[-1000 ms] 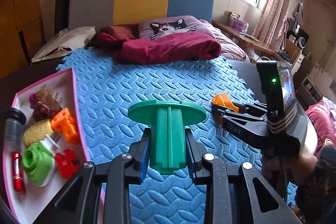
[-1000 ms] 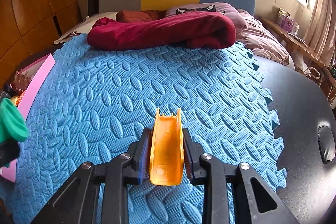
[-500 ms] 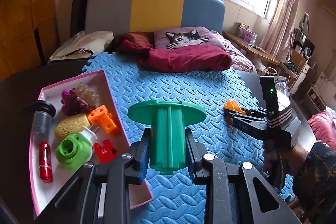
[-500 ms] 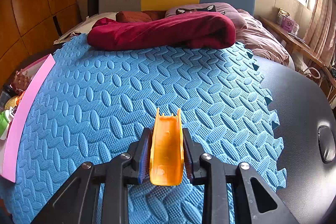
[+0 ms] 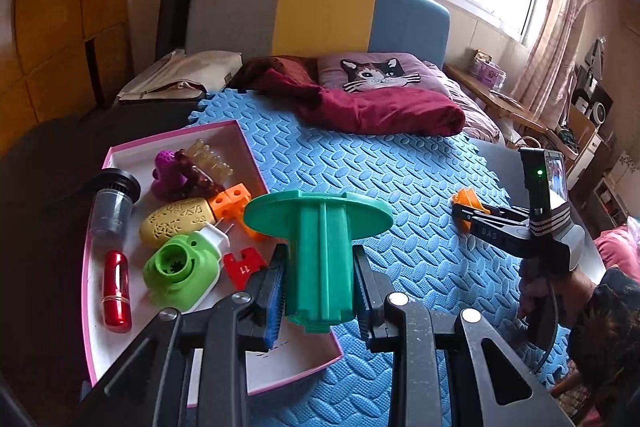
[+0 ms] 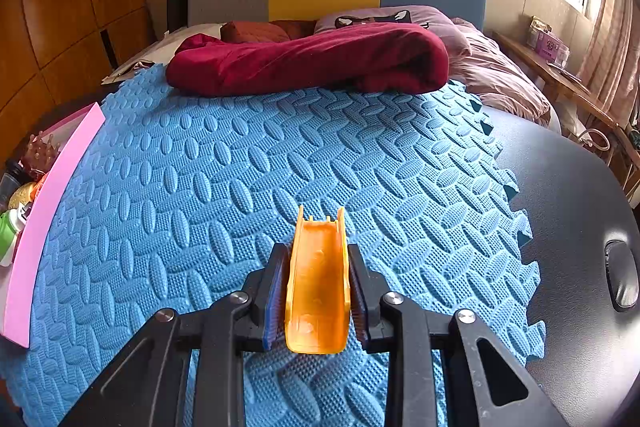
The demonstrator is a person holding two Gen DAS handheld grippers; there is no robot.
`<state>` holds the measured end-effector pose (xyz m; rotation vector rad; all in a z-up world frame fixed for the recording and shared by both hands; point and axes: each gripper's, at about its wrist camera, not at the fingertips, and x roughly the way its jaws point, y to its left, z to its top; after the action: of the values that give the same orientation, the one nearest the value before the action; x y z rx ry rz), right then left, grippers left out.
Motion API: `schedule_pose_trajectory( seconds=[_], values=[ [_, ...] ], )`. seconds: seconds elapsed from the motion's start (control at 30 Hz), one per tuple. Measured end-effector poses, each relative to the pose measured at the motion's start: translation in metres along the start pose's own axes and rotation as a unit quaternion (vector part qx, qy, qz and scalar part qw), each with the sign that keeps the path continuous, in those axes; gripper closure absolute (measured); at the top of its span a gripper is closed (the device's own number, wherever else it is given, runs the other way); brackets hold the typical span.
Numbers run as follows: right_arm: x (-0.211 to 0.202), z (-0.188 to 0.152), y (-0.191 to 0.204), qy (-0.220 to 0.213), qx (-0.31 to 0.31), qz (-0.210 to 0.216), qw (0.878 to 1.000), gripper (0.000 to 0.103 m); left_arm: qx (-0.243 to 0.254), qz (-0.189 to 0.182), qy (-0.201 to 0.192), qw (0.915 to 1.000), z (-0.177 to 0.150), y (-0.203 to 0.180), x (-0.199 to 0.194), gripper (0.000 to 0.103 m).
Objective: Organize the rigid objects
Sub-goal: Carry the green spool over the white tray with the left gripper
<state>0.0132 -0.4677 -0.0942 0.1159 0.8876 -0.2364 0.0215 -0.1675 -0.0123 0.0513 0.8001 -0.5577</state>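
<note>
Pink-rimmed tray (image 5: 256, 147) at left on the blue foam mat (image 5: 360, 167), holding: a clear bottle with black cap (image 5: 110, 201), a red cylinder (image 5: 117, 291), a purple toy (image 5: 170, 177), a yellow perforated piece (image 5: 176, 221), a green camera-shaped toy (image 5: 182, 269), an orange block (image 5: 234, 201), a red tile marked 11 (image 5: 243, 267). Left claw (image 5: 320, 291), over the tray's near right edge, clamped on the stem of a green flanged spool (image 5: 320, 251), flange away from the camera. Right claw (image 6: 316, 291), above the mat and well right of the tray, clamped on an orange channel piece (image 6: 318, 287). Dark desk (image 6: 580, 227) beyond the mat's right edge.
</note>
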Motion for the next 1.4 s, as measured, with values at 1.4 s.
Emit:
schedule_pose_trajectory(
  seconds=[1.4],
  values=[
    [0.000,0.000,0.001,0.000,-0.002,-0.005,1.000,0.074,0.077,-0.030,0.085,0.9930,-0.052,0.087,0.023,0.070]
  ],
)
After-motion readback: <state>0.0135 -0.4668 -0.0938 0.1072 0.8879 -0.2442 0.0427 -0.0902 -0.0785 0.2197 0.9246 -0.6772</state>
